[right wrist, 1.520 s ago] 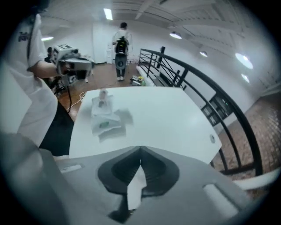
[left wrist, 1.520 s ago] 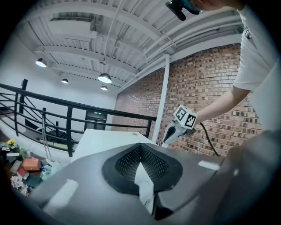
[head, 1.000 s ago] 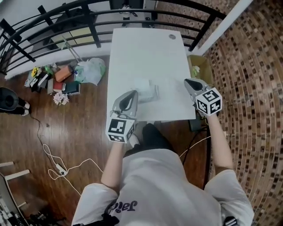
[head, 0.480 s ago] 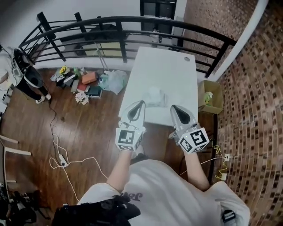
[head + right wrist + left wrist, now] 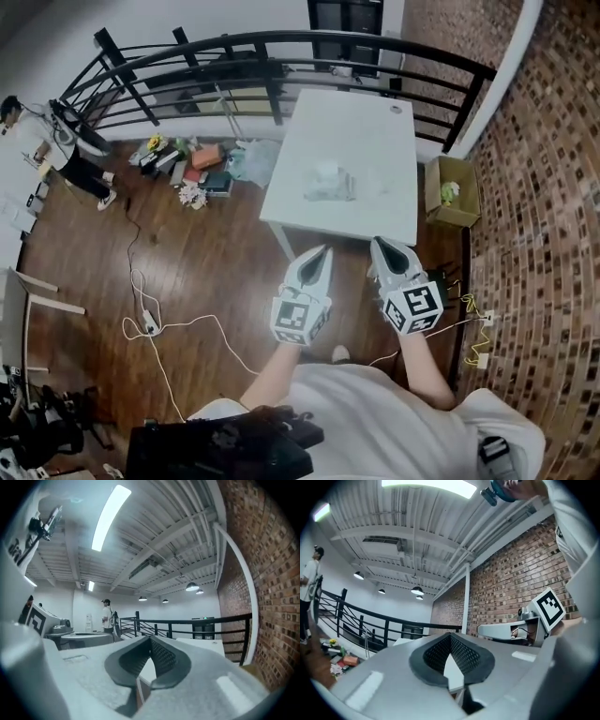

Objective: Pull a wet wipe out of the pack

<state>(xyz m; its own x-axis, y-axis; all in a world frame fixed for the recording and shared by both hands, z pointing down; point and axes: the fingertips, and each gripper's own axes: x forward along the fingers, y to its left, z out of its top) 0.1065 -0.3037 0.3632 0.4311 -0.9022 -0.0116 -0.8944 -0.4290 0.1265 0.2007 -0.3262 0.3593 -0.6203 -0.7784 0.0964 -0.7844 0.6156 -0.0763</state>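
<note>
The wet wipe pack (image 5: pixel 330 184) lies as a pale crumpled bundle near the middle of the white table (image 5: pixel 375 131). Both grippers hang in front of the table's near edge, above the wooden floor and well apart from the pack. In the head view my left gripper (image 5: pixel 324 251) points toward the table, and my right gripper (image 5: pixel 382 246) sits close beside it on the right. The left gripper (image 5: pixel 450 635) has its jaws shut, tips touching, nothing between them. The right gripper (image 5: pixel 150 638) is shut and empty as well. Neither gripper view shows the pack.
A black railing (image 5: pixel 262 47) runs behind the table. A cardboard box (image 5: pixel 450 193) stands at the table's right, by the brick wall (image 5: pixel 544 187). Books and bags (image 5: pixel 187 161) litter the floor at left, cables (image 5: pixel 150 323) trail nearer, and a person (image 5: pixel 47 141) stands far left.
Both grippers have pulled back off the table and now hang over the floor in front of it, closer together. The pack has stayed on the table, now farther away.
</note>
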